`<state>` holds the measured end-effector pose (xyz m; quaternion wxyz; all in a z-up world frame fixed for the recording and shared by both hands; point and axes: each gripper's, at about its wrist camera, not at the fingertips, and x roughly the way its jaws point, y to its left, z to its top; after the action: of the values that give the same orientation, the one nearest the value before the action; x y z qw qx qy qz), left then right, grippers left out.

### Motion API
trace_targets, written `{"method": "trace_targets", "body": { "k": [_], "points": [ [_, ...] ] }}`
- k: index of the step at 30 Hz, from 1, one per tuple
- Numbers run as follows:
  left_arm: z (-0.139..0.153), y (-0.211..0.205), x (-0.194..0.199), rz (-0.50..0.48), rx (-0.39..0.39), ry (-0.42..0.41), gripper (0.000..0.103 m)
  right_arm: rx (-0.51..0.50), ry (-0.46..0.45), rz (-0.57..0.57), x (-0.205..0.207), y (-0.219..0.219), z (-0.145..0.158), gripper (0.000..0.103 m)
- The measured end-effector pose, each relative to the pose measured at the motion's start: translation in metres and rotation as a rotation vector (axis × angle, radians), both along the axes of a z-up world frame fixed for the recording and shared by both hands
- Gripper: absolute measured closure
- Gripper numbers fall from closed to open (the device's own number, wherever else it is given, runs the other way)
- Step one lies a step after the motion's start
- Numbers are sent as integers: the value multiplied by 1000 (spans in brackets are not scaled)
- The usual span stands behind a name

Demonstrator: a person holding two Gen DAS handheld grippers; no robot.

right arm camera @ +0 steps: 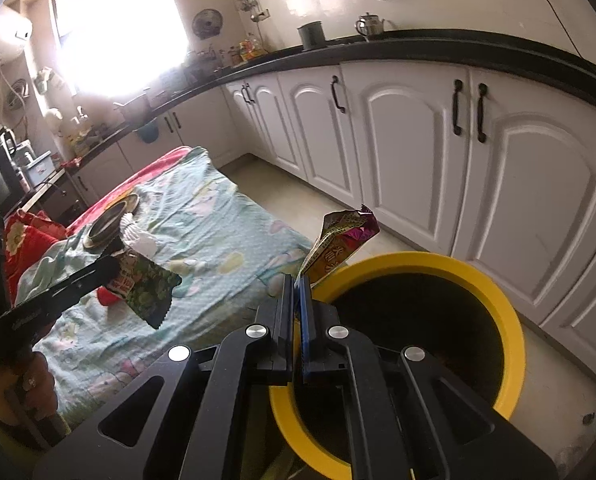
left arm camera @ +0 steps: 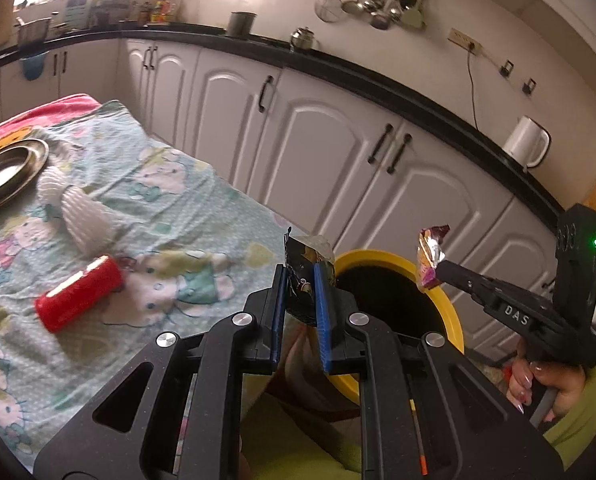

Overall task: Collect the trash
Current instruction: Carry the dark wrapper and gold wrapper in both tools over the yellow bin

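1. The left gripper (left arm camera: 300,294) is clamped on a dark, crumpled snack wrapper (left arm camera: 306,268), which stands up between the blue pads. It hangs over the near right edge of the table (left arm camera: 185,216), just short of the yellow-rimmed bin (left arm camera: 450,308).
2. The right gripper (right arm camera: 298,312) has its jaws nearly together, pinching the lower end of a purple and yellow wrapper (right arm camera: 340,242). In the right wrist view that wrapper sits just above the near rim of the bin (right arm camera: 510,332), not yet inside the opening.
3. So two pieces of trash are lifted and carried to the bin, but neither is dropped. I judge this the delivery stage, with release left to do.
4. The inside of the bin is dark, so I cannot tell what it already holds.
5. On the table's patterned cloth there remain a red roll (left arm camera: 79,300) near the middle, white ribbed paper cups (left arm camera: 83,216) lying on their sides, and a metal plate (left arm camera: 7,174) toward the far left edge.
6. The cups may count as trash to collect; the plate likely does not. The red roll I cannot class.
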<state>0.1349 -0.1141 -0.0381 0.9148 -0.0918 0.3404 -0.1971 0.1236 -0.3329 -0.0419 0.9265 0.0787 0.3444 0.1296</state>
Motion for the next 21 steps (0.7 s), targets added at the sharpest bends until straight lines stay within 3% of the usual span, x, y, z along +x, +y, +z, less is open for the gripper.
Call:
{"method": "trace_targets", "body": {
  "k": [21],
  "points": [
    [-31,-88,-5,-200,125,8,94,-4,63,-115,-10,-64,-32,100]
  ]
}}
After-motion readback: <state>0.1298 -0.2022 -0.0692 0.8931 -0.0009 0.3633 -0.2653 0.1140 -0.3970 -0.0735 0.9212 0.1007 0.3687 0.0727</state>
